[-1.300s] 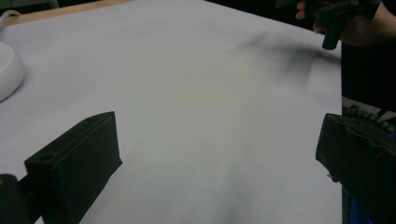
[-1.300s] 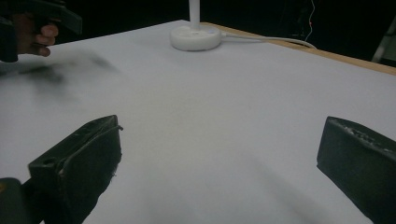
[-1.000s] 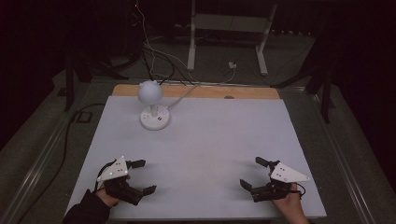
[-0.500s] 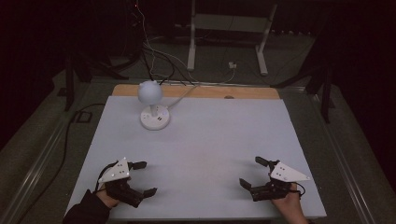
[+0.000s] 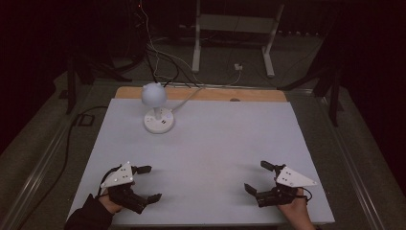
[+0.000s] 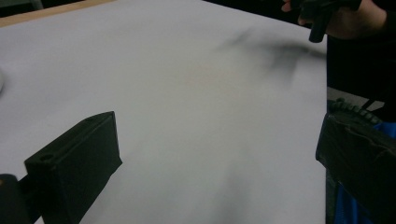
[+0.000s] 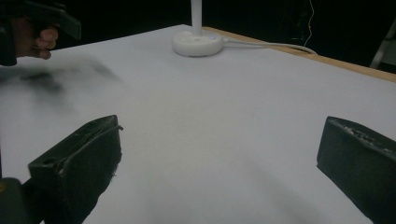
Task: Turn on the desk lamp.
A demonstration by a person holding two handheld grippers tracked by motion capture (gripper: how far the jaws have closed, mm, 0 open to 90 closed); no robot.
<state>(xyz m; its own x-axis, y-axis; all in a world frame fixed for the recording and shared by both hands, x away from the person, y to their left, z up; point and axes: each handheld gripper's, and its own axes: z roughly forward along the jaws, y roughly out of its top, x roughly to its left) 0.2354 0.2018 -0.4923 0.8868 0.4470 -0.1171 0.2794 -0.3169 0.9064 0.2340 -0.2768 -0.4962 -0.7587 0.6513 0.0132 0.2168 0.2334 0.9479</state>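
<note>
Black left gripper (image 5: pixel 147 183), right gripper (image 5: pixel 259 178), jaws cropped

So on my feed the lamp (image 5: pixel 156 108) sits on the table (image 5: pixel 215 143) toward the far left, its cable (image 5: pixel 191 97) trailing off the back edge. My left claw (image 5: pixel 149 183) is at the near left corner, my right claw (image 5: pixel 259 177) at the near right, well apart, nothing between them.
</note>
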